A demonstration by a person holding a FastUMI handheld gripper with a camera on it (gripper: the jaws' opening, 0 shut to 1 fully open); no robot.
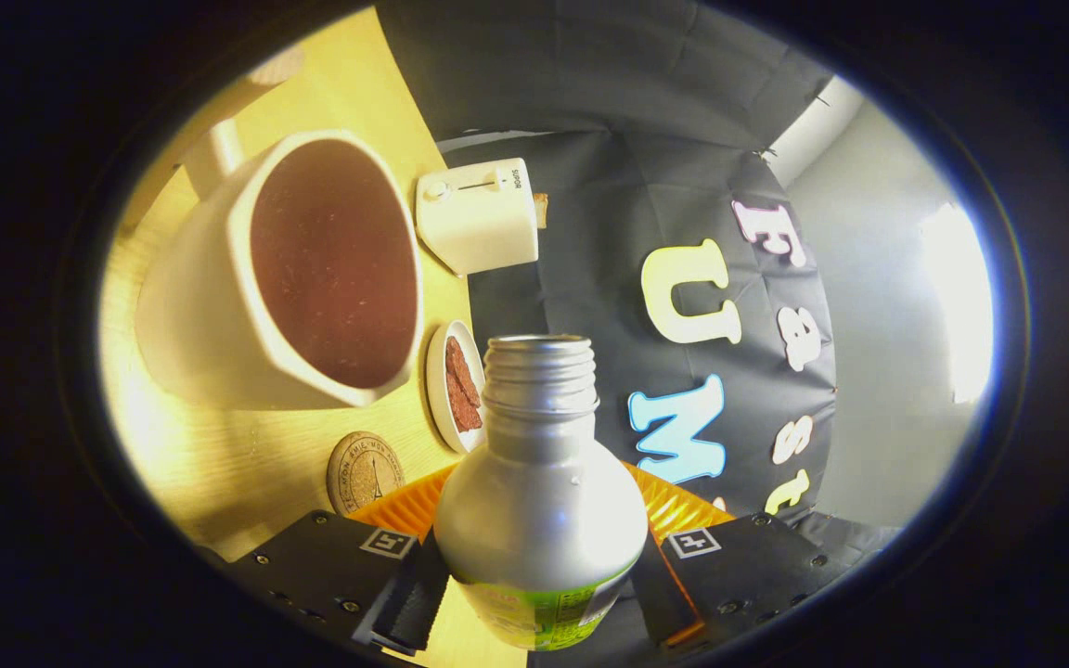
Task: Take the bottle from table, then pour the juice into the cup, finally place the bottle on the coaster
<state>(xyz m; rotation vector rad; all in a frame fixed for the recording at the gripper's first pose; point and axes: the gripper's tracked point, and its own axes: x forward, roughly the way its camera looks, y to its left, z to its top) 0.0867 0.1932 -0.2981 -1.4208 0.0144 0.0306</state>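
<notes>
Silver metal bottle (539, 482) with a threaded open neck and a green label band near its base sits clamped between the two fingers of the gripper (539, 594), one finger pressing on each side of its body. The whole scene is rolled sideways, so the pale wooden table (219, 464) stands like a wall beside the bottle, and the bottle's mouth points past the edge of that table toward the booth's black cloth wall (609, 278). No cap is on the neck.

On the table there is one large cream ceramic cup (210, 306), angular in shape, with a reddish-brown inside that faces the camera; whether liquid is in it I cannot tell. Beyond the cup stands one small cream toaster (479, 218) with a slider on its side and something brown just showing at its top. Between the cup and the bottle's neck lies one small white plate (437, 390) carrying dark red-brown pieces. Near the left finger lies one round cork coaster (365, 471) with a printed tower, nothing on it. A ridged orange sheet (405, 506) shows just behind the bottle, between the fingers.

Past the cloth, a plain grey room wall (869, 353) carries a bright patch of light.
</notes>
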